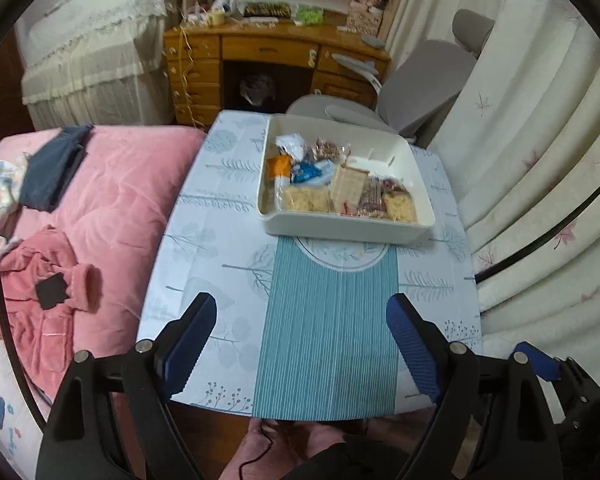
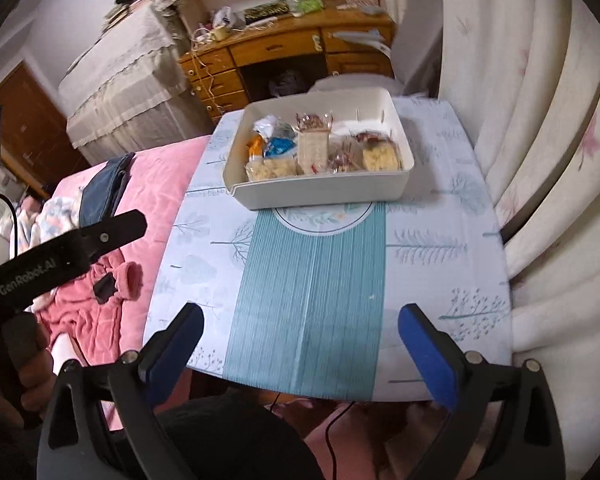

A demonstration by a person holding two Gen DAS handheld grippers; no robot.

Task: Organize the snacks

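Observation:
A white rectangular bin sits at the far end of the small table and holds several wrapped snacks: pale crackers, a blue packet, an orange packet, a tall beige packet. It also shows in the right wrist view with the snacks. My left gripper is open and empty, held above the table's near edge. My right gripper is open and empty, also near the front edge. The left gripper's body shows at the left of the right wrist view.
A pink bed with clothes borders the table's left side. White curtains hang at the right. A grey chair and a wooden desk stand beyond the table. The tablecloth has a teal striped runner.

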